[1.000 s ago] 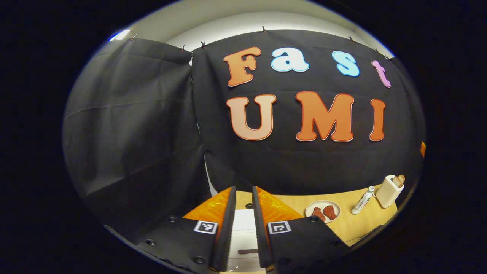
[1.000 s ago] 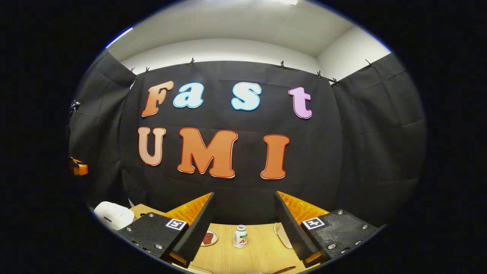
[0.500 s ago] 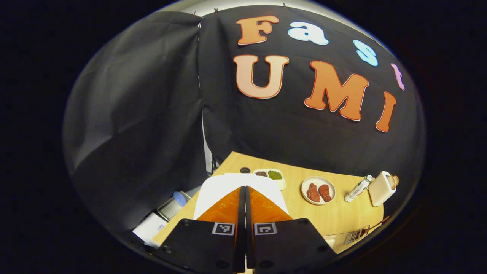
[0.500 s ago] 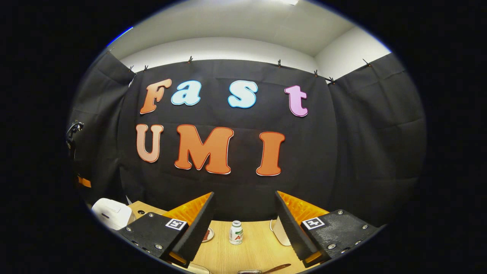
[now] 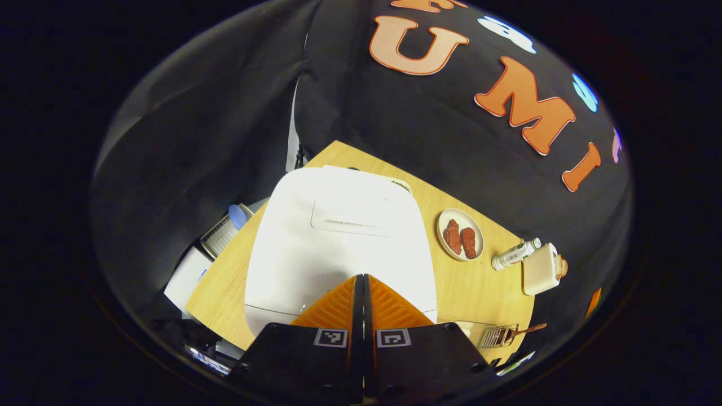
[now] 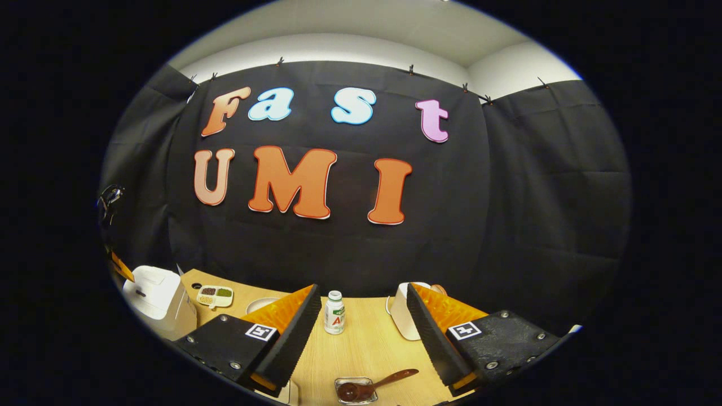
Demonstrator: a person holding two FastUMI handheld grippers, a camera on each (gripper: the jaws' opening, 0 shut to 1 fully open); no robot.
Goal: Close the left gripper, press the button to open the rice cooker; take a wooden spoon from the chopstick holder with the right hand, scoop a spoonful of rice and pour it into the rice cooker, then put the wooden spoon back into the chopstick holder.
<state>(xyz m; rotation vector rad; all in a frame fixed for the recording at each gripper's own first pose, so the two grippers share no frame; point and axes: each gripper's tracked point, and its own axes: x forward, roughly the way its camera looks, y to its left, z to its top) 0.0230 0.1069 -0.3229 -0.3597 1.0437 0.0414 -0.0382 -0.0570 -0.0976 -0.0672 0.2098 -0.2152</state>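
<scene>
The white rice cooker (image 5: 338, 237) stands on the wooden table (image 5: 485, 293) with its lid down, directly under my left gripper (image 5: 361, 276). That gripper is shut with nothing between its fingers, and its tips hover over the cooker's front edge. A metal chopstick holder (image 5: 499, 336) with a wooden spoon (image 5: 530, 328) lies at the right. In the right gripper view the wooden spoon (image 6: 389, 379) rests in the chopstick holder (image 6: 355, 390) near the table's front. My right gripper (image 6: 361, 289) hangs open and empty above it. The rice cooker (image 6: 155, 293) sits far left.
A plate with two pieces of meat (image 5: 461, 234), a lying bottle (image 5: 516, 254) and a toaster (image 5: 541, 269) stand right of the cooker. A small two-part dish (image 6: 215, 294), a white bottle (image 6: 334, 313) and the toaster (image 6: 401, 310) sit along the back wall.
The left gripper's fingers have shut, and it has tipped down over the rice cooker. The right gripper has tilted down a little, bringing more of the table and the spoon into sight.
</scene>
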